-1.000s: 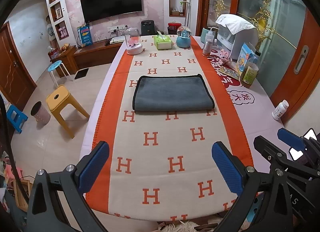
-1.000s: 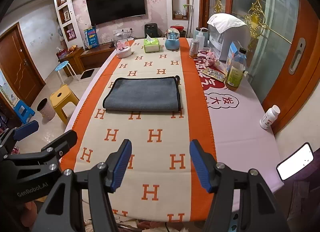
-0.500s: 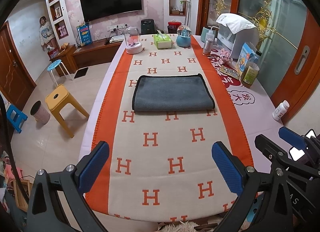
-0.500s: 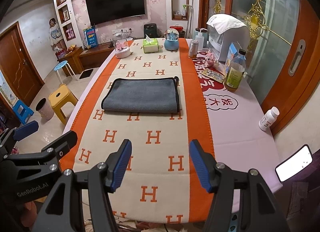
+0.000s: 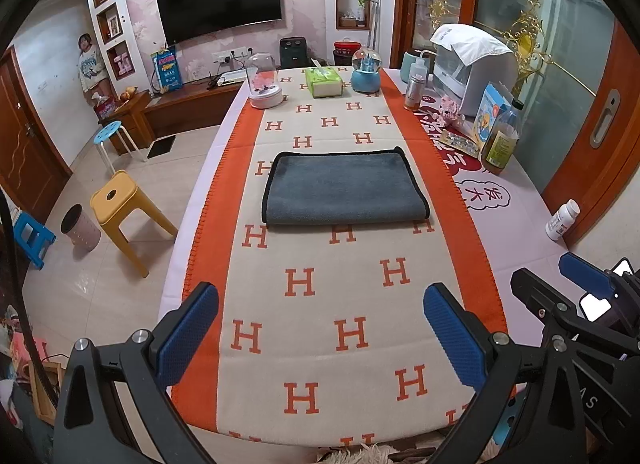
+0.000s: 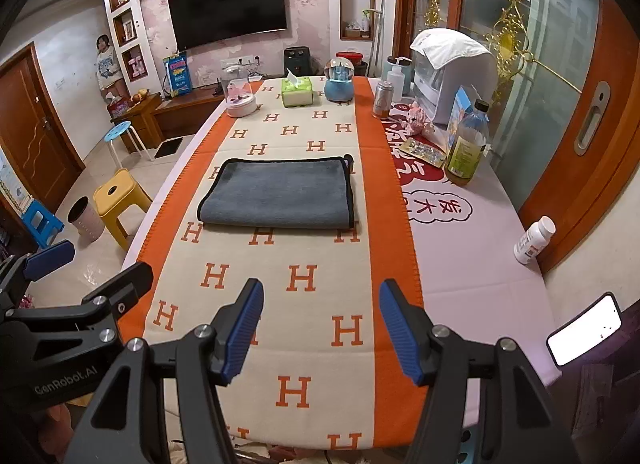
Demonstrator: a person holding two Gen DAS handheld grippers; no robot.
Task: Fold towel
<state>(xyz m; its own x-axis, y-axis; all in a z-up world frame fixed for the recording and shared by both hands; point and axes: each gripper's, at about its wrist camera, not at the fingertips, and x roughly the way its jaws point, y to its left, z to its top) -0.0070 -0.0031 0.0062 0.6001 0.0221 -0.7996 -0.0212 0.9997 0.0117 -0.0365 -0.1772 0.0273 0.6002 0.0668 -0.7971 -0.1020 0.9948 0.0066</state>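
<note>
A grey towel (image 5: 344, 188) with black trim lies folded flat in the middle of the table, on the orange and cream H-pattern cloth (image 5: 344, 304). It also shows in the right wrist view (image 6: 280, 194). My left gripper (image 5: 320, 328) is open and empty, held above the near end of the table, well short of the towel. My right gripper (image 6: 320, 328) is open and empty, also near the front edge. Each gripper shows at the side of the other's view.
Along the right side stand an oil bottle (image 5: 500, 142), a white pill bottle (image 5: 562, 220), a box and a white appliance (image 5: 472, 64). At the far end are a tissue box (image 5: 323, 82), a snow globe (image 5: 366, 72) and a domed jar (image 5: 264, 84). Stools (image 5: 120, 204) stand on the left floor.
Both grippers have stayed open and nearly still. A person has come into view by the far left wall. The towel has not moved.
</note>
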